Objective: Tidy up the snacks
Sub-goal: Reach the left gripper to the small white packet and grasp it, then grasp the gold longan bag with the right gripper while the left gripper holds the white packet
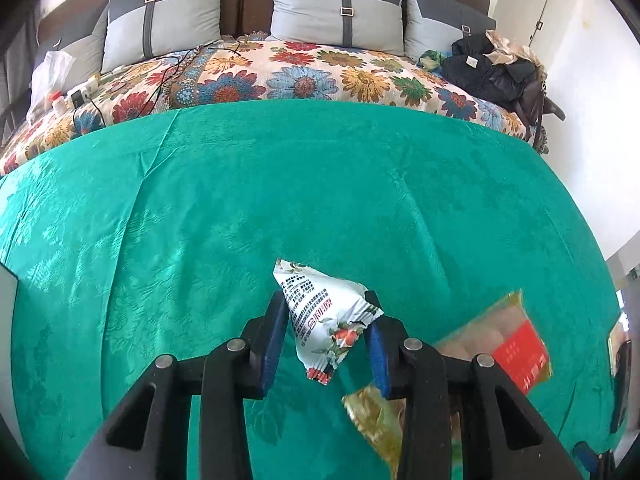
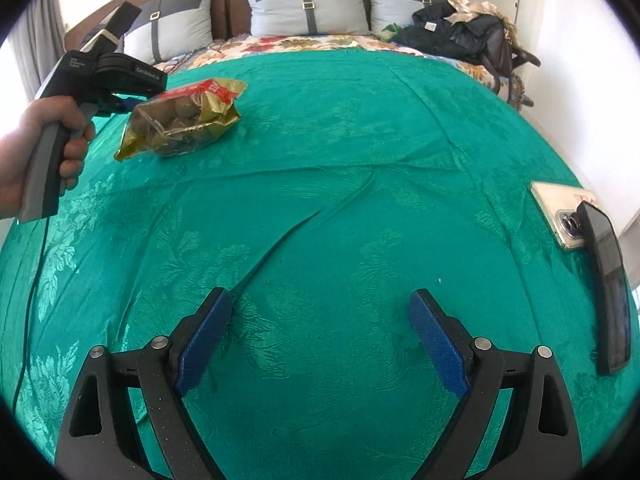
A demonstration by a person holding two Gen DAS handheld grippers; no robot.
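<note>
In the left wrist view my left gripper (image 1: 326, 300) is shut on a small white triangular snack packet (image 1: 324, 320), printed with text and red fruit, and both blue pads press its sides above the green bedspread (image 1: 280, 180). A gold bag of round snacks with a red label (image 1: 500, 344) lies just right of and below the fingers. The right wrist view shows this gold bag (image 2: 180, 120) at the far left, with a hand (image 2: 48, 140) holding the left gripper's handle behind it. My right gripper (image 2: 320, 294) is open over bare bedspread with nothing between its pads.
Two phones lie near the bed's right edge, a pale one (image 2: 560, 216) and a dark one (image 2: 608, 288). At the head of the bed are a floral blanket (image 1: 300, 76), grey pillows (image 1: 336, 8) and a pile of dark clothes (image 1: 492, 68). A cable trails on the left.
</note>
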